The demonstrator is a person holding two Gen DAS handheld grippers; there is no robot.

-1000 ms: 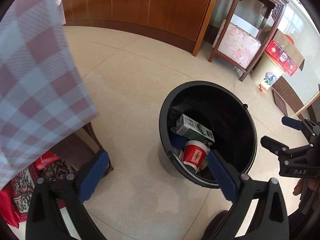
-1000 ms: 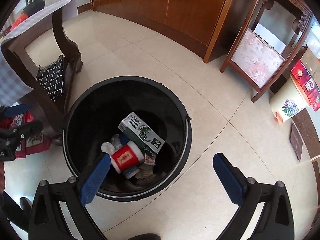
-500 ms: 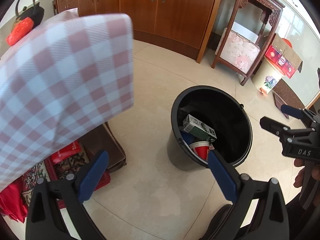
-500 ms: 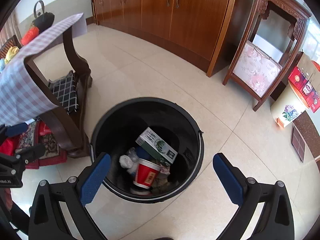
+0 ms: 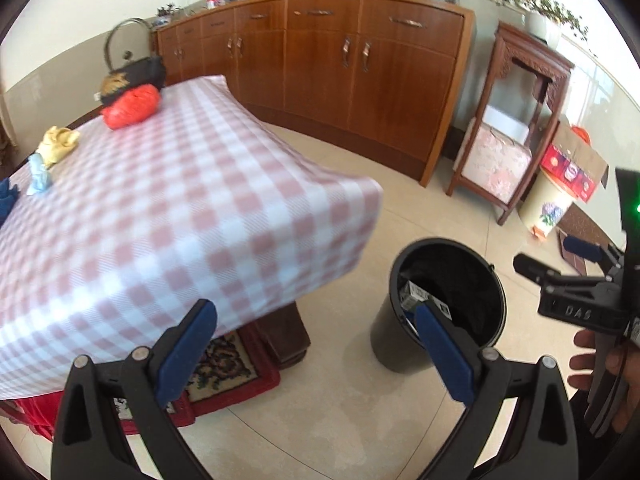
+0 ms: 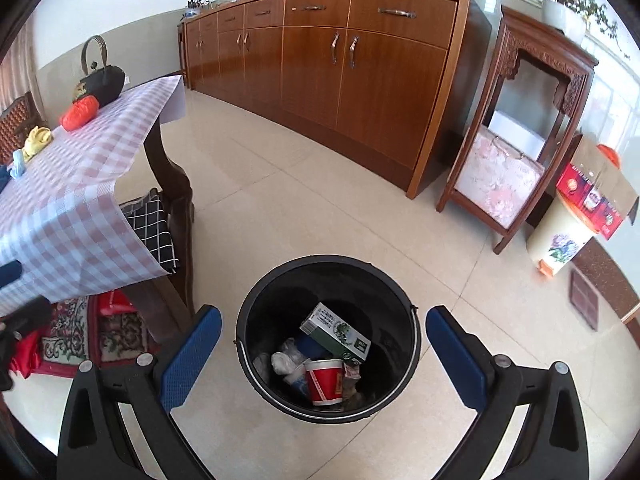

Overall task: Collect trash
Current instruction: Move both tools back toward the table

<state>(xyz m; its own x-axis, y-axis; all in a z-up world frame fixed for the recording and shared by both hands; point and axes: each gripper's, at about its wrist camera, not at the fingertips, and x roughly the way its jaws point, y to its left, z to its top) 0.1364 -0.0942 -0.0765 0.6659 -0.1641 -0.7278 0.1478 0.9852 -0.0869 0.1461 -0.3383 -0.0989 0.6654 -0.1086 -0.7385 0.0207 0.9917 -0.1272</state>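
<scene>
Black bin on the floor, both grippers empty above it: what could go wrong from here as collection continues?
1. The black bin stands close to the table's corner; its checked tablecloth overhangs there, so the left gripper swinging toward the table might snag it.
2. The remaining scraps, a red crumpled piece, a yellow one and a pale blue one, lie at the far side, a long reach.
3. The right gripper hangs open near the bin; a low pass could knock it.

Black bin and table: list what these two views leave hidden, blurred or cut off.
- Black bin, left wrist view: its contents are mostly hidden by its near wall and the left tongs.
- Bin bottom, right wrist view: buried under the green carton and red cup.
- Blue item on the table, left wrist view: cut off by the edge.
- Tablecloth, left wrist view: blurred.
</scene>
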